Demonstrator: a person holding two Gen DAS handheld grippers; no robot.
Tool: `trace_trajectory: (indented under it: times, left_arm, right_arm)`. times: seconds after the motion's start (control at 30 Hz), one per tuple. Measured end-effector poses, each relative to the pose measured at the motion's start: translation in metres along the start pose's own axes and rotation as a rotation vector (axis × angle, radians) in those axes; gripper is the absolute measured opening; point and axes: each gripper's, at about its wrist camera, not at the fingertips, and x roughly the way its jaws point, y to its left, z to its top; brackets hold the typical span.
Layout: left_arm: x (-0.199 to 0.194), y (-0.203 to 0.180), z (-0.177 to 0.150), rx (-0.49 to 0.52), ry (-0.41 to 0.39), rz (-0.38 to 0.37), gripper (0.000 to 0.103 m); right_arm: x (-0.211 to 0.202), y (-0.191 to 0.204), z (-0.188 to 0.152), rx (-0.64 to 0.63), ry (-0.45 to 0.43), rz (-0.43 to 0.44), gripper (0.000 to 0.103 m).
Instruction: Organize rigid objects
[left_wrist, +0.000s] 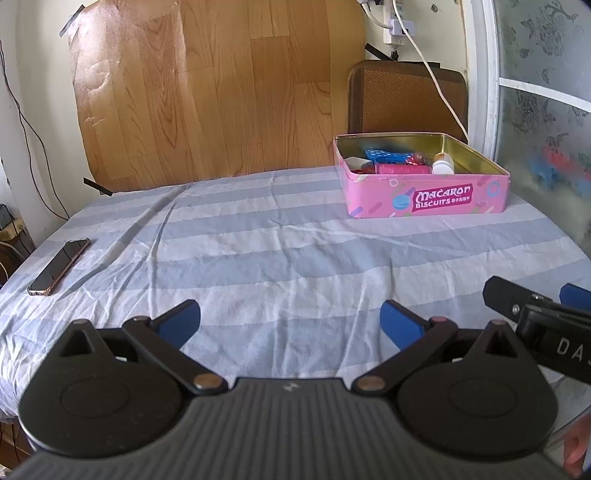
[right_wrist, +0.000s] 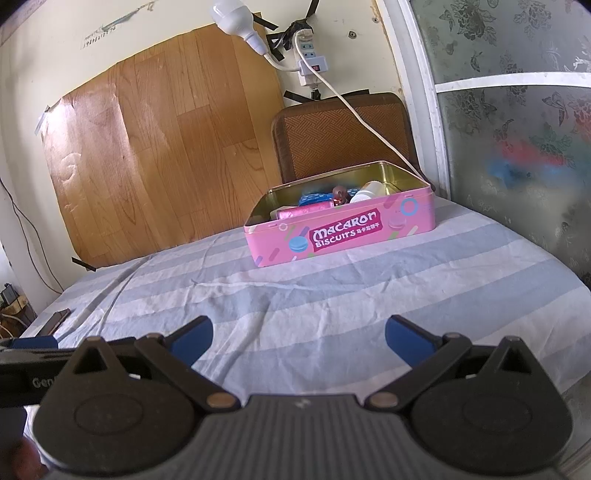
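Both grippers' fingers (left_wrist: 177, 319) (right_wrist: 406, 338) spread empty before the lidless pink tin (right_wrist: 343, 236) of jumbled items.

Both wrist cameras sat low over the striped table (left_wrist: 280, 236), looking forward between their own open tongs toward the far wall. The left view faced straight ahead with the pink tin (left_wrist: 424, 195) off to its right; the right view stood beside it, nearer the tin (right_wrist: 343, 236). Both shared tin, tablecloth and wood panel (left_wrist: 207, 92).
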Motion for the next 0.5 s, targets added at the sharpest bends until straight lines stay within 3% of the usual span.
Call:
trace_trajectory:
  times: [0.5]
  left_arm:
    - [0.0028, 0.0005, -0.0025, 0.011, 0.006, -0.003, 0.103]
  right_arm:
    - [-0.0026, -0.0006, -0.0009, 0.006, -0.005, -0.006, 0.103]
